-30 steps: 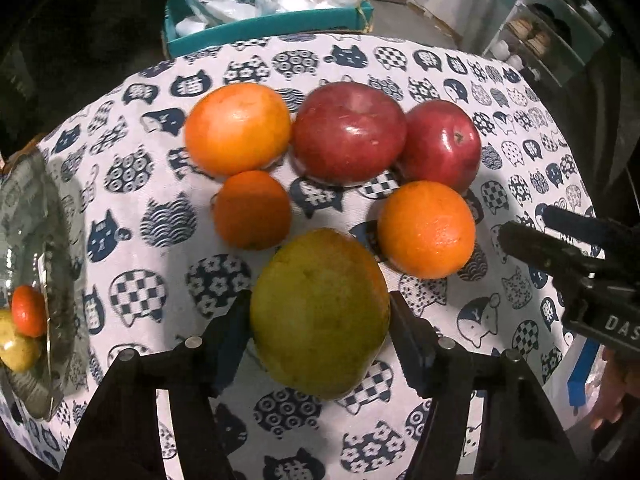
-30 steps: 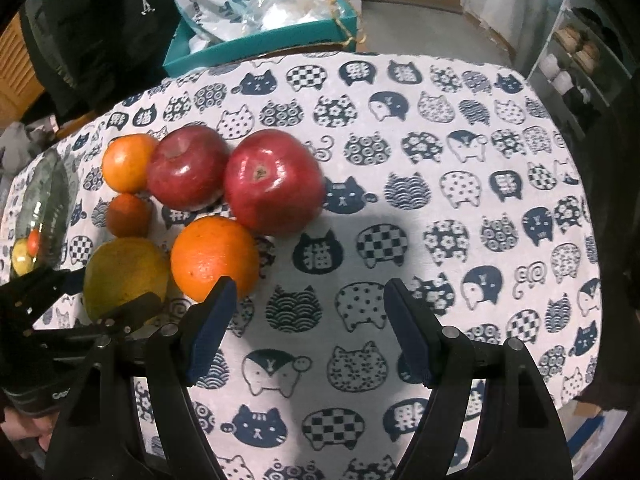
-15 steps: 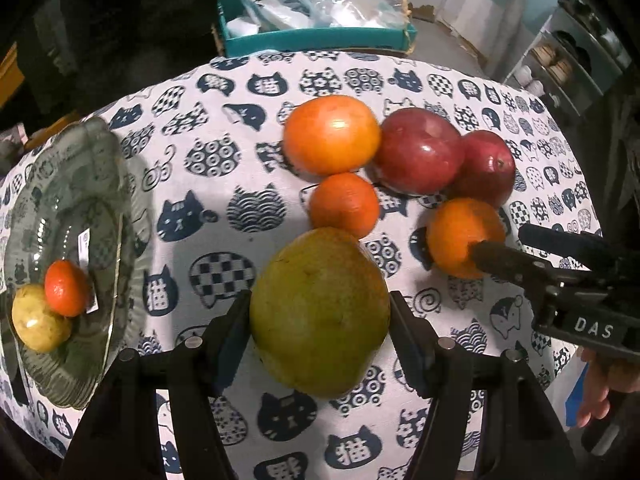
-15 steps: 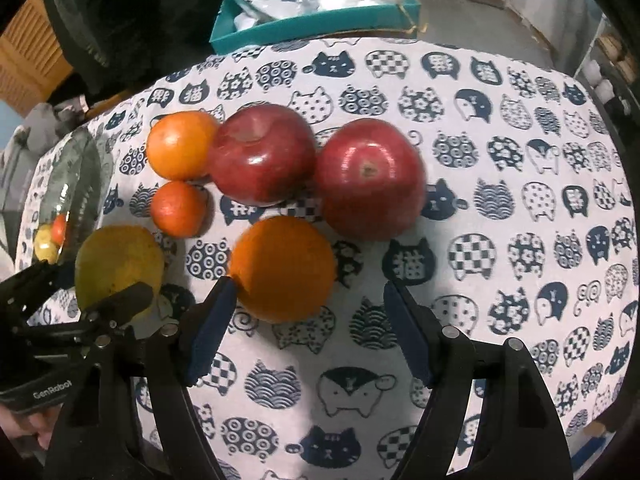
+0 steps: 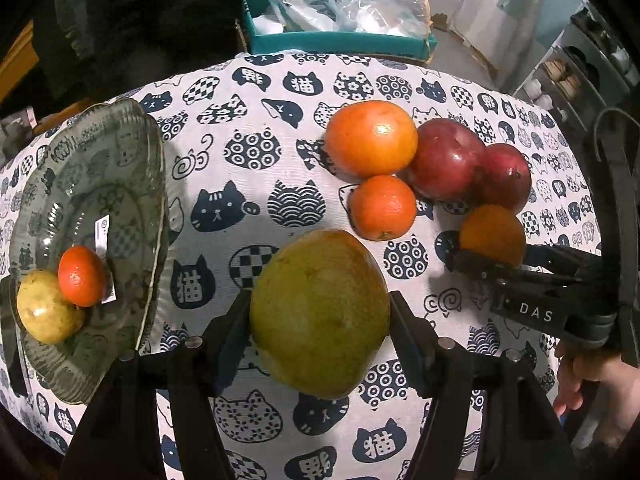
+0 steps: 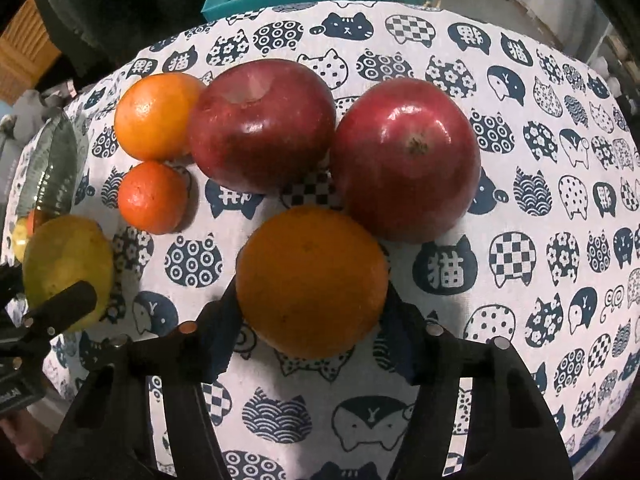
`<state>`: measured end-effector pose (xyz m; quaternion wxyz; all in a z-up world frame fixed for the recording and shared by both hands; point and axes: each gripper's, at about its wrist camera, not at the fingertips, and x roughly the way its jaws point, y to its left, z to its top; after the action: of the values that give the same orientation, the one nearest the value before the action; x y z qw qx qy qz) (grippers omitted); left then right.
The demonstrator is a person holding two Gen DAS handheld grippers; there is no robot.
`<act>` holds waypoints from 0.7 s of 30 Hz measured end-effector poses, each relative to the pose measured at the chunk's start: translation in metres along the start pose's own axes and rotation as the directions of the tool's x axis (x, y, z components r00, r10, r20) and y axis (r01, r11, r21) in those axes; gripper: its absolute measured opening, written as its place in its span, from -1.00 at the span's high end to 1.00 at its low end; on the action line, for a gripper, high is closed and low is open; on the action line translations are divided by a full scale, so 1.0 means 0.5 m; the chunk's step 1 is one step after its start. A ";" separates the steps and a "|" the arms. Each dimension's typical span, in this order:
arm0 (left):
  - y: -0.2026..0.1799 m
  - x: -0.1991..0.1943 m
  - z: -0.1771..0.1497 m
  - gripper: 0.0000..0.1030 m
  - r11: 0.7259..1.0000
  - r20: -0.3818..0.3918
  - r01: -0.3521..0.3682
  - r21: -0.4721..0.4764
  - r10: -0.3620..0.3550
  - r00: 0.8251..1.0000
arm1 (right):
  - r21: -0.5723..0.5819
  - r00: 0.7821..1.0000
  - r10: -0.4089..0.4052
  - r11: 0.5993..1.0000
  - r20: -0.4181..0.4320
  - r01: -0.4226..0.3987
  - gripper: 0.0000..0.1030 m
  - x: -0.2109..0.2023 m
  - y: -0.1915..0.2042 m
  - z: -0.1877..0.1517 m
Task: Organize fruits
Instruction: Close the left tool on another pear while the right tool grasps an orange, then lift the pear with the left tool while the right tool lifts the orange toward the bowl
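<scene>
Two fruits lie on the glass plate (image 5: 120, 152). My left gripper (image 5: 320, 316) clamps the green-yellow fruit (image 5: 320, 312); my right gripper (image 6: 312, 312) brackets the orange (image 6: 312, 280), contact unclear; four remain on the tablecloth (image 5: 248, 92)

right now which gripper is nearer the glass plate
Left. The left gripper, shut on the green mango, is just right of the glass plate; the right gripper is far right at the orange.
</scene>
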<state>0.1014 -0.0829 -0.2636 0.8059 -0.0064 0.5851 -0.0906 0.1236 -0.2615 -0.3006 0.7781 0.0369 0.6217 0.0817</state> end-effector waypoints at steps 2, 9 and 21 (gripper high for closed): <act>0.002 -0.002 -0.001 -0.31 1.000 0.003 0.001 -0.002 -0.001 1.000 | -0.009 1.000 -0.014 1.000 0.003 0.014 -0.20 -0.003 0.001 -0.001; 0.010 -0.029 -0.005 -0.31 1.000 0.035 0.001 -0.011 -0.001 0.999 | -0.037 0.998 -0.050 0.998 0.042 0.052 -0.17 -0.037 0.031 -0.014; 0.010 -0.116 -0.004 -0.31 1.000 0.142 -0.012 0.000 0.012 0.990 | -0.092 0.979 -0.049 0.993 0.200 0.068 -0.16 -0.166 0.072 -0.021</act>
<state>0.0830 -0.0690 -0.2102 0.8459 -0.0089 0.5264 -0.0853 0.0925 -0.2409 -0.2173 0.8390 -0.0119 0.5373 0.0851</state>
